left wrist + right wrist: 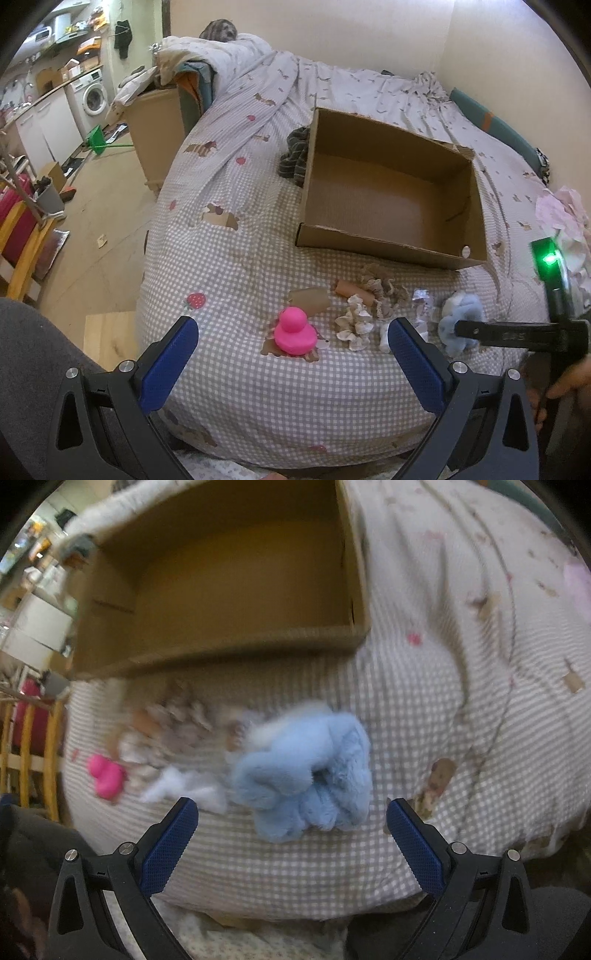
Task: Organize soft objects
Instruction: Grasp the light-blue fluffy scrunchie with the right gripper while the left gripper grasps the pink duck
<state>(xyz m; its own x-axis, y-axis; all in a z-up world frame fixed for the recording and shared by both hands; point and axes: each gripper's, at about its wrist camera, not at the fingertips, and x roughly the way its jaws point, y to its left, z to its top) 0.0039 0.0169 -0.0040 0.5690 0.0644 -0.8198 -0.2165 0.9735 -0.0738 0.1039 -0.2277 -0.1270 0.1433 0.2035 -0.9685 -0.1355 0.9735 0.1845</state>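
An open cardboard box [391,243] sits empty on the checked bed cover, also in the right wrist view [221,642]. In front of it lie a pink rubber duck [294,332], beige lace scrunchies [373,295], a small white cloth [421,306] and a fluffy light-blue soft piece [461,314]. My left gripper [291,339] is open, hovering near the duck. My right gripper [291,819] is open just short of the blue soft piece [306,768]; the duck [105,775] lies far left there. The right gripper's body [517,336] shows at the right of the left wrist view.
A dark striped cloth [295,155] lies against the box's left wall. Pale pink and white cloths [565,221] lie at the bed's right side. A wooden bedside unit [155,129], a yellow chair [26,251] and a washing machine [92,96] stand left of the bed.
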